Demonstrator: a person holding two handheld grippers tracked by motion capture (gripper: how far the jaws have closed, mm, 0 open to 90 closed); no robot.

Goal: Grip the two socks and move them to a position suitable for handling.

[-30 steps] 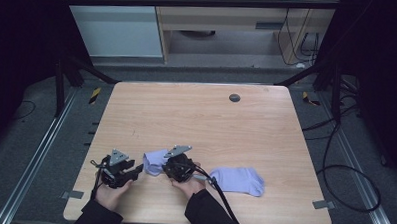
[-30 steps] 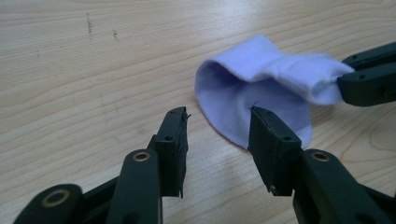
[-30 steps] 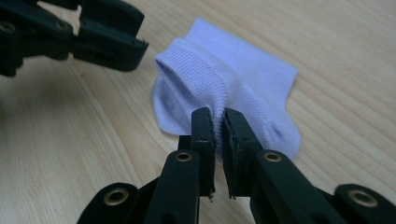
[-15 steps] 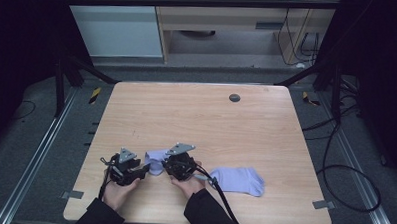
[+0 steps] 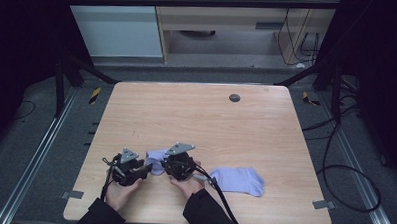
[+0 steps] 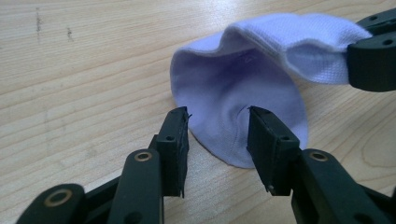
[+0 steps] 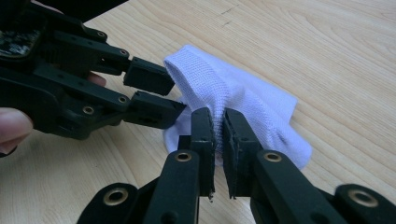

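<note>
Left gripper view: the left gripper (image 6: 217, 135) has just been closing, fingers half open astride the lilac sock's (image 6: 243, 93) lower layer on the bench (image 6: 84, 70); at 3 o'clock the right gripper (image 7: 218, 135) pinches its cuff. Closing could catch both layers, sealing the opening.

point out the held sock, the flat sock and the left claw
held sock (image 7: 243, 100), right gripper view, ribbed fold above the clamped jaws
flat sock (image 5: 239, 179), high view, middle of its body
left claw (image 6: 217, 135), left gripper view, gap midway between its fingertips
</note>
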